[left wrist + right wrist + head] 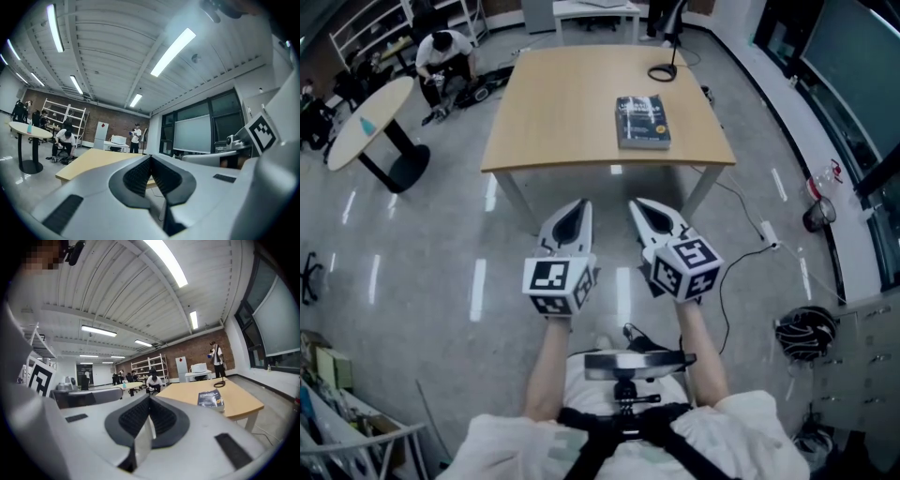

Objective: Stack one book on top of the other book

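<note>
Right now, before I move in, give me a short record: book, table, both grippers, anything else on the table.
book: dark cover, lying flat on the table's right half, towards the near edge; whether a second one lies under it cannot be told
table: light wood, rectangular
left gripper: shut, empty, over the floor short of the table
right gripper: shut, empty, beside the left gripper
also on table: black looped item at the far right corner
contact: neither gripper touches book or table
</note>
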A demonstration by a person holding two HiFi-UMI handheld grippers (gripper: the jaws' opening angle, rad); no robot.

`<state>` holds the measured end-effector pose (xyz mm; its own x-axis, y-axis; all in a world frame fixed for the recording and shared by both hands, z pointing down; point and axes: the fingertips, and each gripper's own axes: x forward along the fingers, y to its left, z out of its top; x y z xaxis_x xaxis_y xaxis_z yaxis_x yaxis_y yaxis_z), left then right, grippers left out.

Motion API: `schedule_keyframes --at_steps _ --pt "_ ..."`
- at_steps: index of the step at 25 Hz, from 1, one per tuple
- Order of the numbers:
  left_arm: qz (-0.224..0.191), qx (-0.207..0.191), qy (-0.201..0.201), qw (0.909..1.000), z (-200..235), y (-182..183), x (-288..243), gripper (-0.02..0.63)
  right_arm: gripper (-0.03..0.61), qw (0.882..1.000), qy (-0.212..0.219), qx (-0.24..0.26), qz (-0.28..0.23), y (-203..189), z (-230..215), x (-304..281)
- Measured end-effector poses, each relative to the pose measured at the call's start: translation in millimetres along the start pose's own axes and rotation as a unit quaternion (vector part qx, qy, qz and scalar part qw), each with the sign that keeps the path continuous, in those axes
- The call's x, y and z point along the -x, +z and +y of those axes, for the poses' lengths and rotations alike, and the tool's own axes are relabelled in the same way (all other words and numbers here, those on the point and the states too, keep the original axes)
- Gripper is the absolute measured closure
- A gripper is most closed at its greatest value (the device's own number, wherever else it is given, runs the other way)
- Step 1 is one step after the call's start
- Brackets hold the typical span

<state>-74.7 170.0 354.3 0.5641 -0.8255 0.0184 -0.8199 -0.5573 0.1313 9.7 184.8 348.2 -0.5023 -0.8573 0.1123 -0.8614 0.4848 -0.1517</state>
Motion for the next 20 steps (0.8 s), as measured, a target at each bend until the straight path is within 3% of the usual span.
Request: schedule_keyframes --at_steps 4,20 --pt "-0.009 0.001 -0.008 0.9999 -24 7 15 0.597 0.580 1.000 -0.017 -0.011 -0.016 5 -1 36" --pt "-0.014 -0.008 0.020 0.9997 -97 -1 71 0.597 0.578 0.999 -0.005 -0.033 0.003 -25 11 134"
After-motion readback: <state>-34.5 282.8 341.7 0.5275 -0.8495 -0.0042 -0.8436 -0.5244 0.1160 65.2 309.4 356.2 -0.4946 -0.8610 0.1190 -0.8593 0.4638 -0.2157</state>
